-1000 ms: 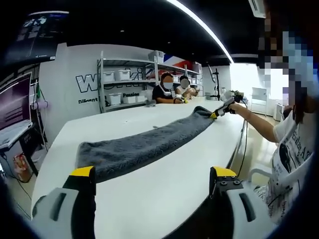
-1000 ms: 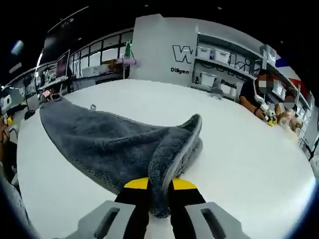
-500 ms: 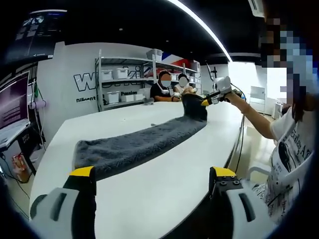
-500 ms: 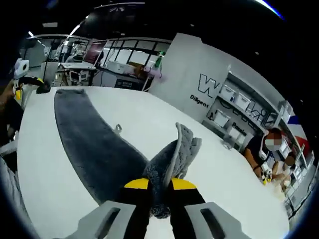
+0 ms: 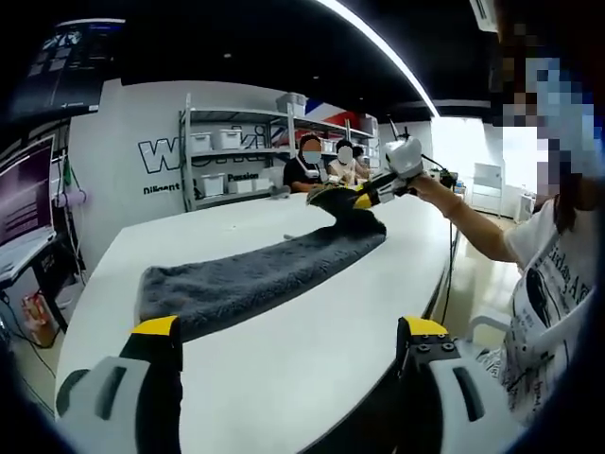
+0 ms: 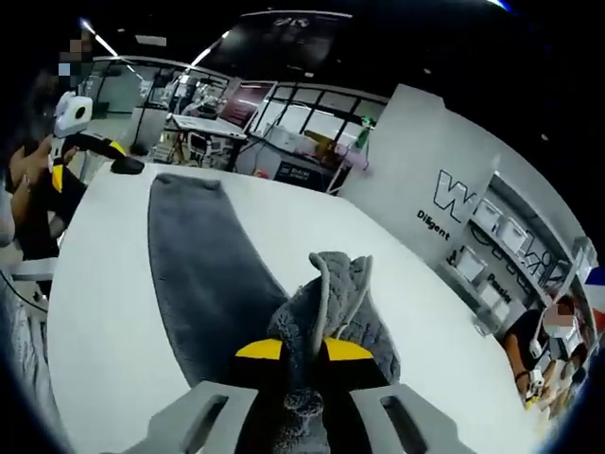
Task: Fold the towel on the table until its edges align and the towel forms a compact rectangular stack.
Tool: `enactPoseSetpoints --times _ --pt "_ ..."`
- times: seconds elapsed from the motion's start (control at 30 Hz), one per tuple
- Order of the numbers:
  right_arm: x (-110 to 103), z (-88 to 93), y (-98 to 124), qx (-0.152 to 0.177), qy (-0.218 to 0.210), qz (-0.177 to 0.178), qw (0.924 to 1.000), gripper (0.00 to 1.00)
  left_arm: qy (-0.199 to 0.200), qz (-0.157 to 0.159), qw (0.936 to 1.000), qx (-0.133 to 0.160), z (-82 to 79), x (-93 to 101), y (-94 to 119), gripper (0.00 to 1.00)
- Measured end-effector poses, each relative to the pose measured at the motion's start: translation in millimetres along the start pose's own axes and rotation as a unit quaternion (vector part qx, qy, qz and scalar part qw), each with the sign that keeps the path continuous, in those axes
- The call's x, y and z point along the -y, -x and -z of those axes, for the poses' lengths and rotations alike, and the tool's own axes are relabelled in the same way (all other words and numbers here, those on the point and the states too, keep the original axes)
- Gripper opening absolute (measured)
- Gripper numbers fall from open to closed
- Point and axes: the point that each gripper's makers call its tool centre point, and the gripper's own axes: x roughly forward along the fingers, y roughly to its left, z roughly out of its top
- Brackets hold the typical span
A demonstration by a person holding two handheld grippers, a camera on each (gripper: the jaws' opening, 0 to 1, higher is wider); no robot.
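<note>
Towel: the grey towel (image 5: 255, 279) is lying as a long strip across the white desk (image 5: 312, 350); in the left gripper view its near end is sitting just beyond my left jaws and its far end is rising off the desk.
Right gripper: I am holding my right gripper (image 6: 302, 352) closed on the far end of the towel (image 6: 326, 307); the pinched cloth is bunching up in folds between the yellow-tipped jaws, lifted clear of the desk (image 6: 104, 284). In the left gripper view I am seeing this right gripper (image 5: 364, 196) in my hand at the far right, with the raised towel end hanging from it.
Left gripper: I am keeping my left gripper (image 5: 288, 345) wide, its two jaws spread far apart over the near edge of the desk, touching nothing and gripping nothing. In the right gripper view it (image 6: 90, 151) is showing small at the far left end of the strip, too small for me to tell its jaws there.
Towel shape: the flat part is lying straight; the lifted end is folding over towards the strip.
Surroundings: two people (image 5: 326, 165) are sitting at the far side, before a shelf rack (image 5: 236, 151) with white bins.
</note>
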Motion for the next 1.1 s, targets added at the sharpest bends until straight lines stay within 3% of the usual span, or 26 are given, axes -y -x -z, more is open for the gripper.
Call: enactPoseSetpoints --times 0.27,0.67,0.77,0.93,1.03,1.1 --pt "-35 14.0 -28 -0.028 0.016 -0.042 0.9986 0.14 0.002 0.006 1.0000 -0.001 1.8 2.0 -3 0.98" --pt "-34 13.4 -26 -0.010 0.020 -0.028 0.9993 0.20 0.004 0.010 0.9999 0.001 -0.2 4.0 -5 0.98" --pt "-29 9.2 -24 0.005 0.009 -0.018 0.9998 0.29 0.004 0.012 0.9999 -0.001 0.5 4.7 -5 0.98" --pt "-17 0.7 -16 0.034 -0.040 0.012 0.9986 0.52 0.004 0.010 0.9999 -0.002 0.6 4.1 -4 0.98" --pt "-8 -1.3 -11 0.048 -0.067 0.030 0.9961 0.60 0.004 0.009 1.0000 -0.001 -0.1 3.1 -3 0.98" --pt "-7 0.1 -11 0.050 -0.093 0.024 0.9941 0.62 0.005 0.008 1.0000 -0.002 0.5 3.2 -2 0.98"
